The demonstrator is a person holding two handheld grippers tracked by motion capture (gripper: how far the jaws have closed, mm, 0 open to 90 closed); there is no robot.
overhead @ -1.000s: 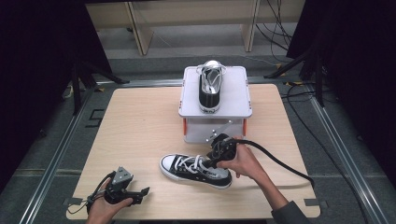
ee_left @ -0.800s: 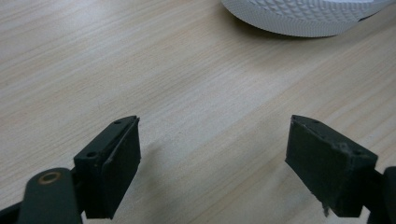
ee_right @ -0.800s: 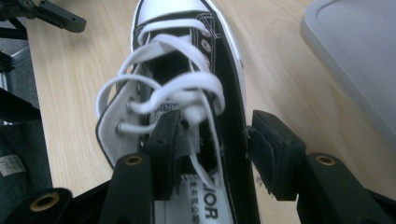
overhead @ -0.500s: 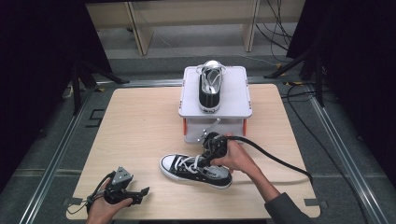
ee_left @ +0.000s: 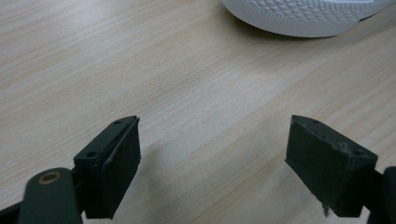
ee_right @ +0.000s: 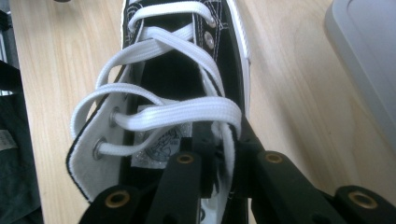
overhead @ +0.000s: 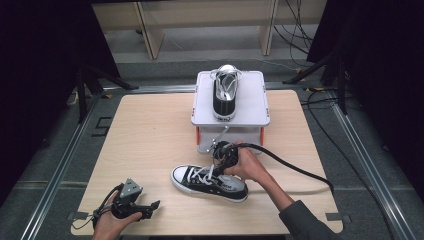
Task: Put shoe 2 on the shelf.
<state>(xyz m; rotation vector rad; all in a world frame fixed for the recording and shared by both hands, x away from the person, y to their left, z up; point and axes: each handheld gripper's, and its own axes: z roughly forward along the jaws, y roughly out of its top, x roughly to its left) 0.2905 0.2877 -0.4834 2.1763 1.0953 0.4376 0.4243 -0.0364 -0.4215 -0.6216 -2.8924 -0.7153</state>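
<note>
One black sneaker (overhead: 209,180) lies crosswise, toe pointing toward the table's left.

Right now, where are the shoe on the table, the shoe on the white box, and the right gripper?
shoe on the table (overhead: 207,181), high view, on its black side.
shoe on the white box (overhead: 224,95), high view, on its laces.
right gripper (ee_right: 219,140), right gripper view, where the jaws pinch the shoe's collar.

Black fingers (ee_left: 112,172) with brass screws, a thick black cable (overhead: 295,167), grey sleeve (overhead: 307,222).
</note>
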